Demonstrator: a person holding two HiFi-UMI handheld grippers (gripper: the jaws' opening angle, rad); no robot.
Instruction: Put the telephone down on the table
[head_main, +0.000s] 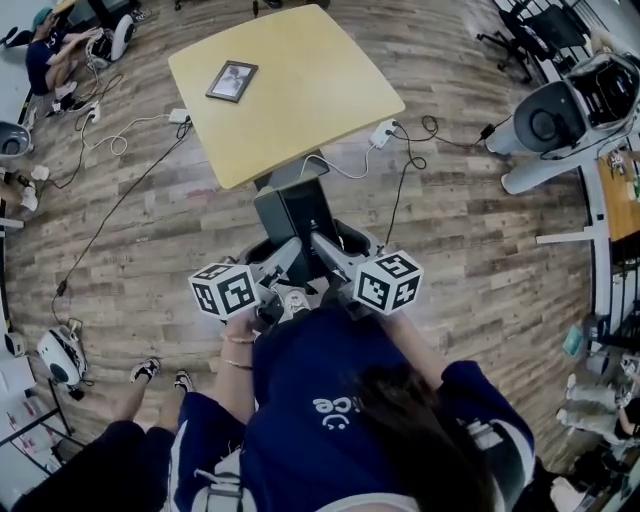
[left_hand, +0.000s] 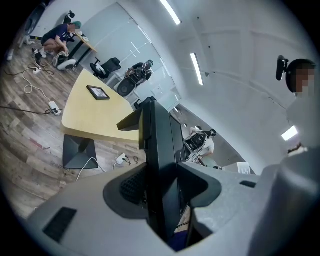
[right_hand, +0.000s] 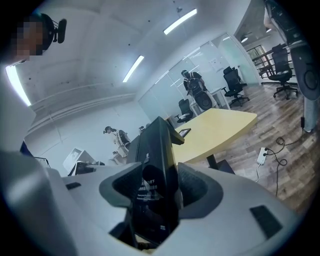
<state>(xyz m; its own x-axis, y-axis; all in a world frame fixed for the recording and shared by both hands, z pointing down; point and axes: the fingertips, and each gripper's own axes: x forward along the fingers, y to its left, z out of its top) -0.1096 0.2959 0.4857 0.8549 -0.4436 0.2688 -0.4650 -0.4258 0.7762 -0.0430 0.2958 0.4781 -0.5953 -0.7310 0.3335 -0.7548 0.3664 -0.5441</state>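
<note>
1. The left tongs (left_hand: 159, 187) and the right tongs (right_hand: 156, 192) each pinch the black telephone (head_main: 291, 214), one from either side. Both sets of pads press on its body. It hangs on edge in front of the person, short of the yellow tabletop (head_main: 300, 100) and not yet over it.
2. The step in hand looks like the carry to the tabletop. Both hands should travel together at one height, so the body does not twist between the two grips.
3. Before lowering, turn the telephone so that its base faces down. These views do not show me which face that is, or whether a handset sits loose on it, so move slowly.
4. Spread both tongs only once the weight rests on the wood, and spread them together.
5. The near edge comes first, so land well inside it. The picture frame (head_main: 232, 81) lies toward the far left corner, and the middle and right side offer open wood.
6. Underfoot, mind the table's dark foot (left_hand: 77, 150), the white plug block (head_main: 384, 133) and the cables (head_main: 405, 185) on the floor. A bystander's feet (head_main: 150, 370) stand at the person's left, so a straight approach seems safest.
</note>
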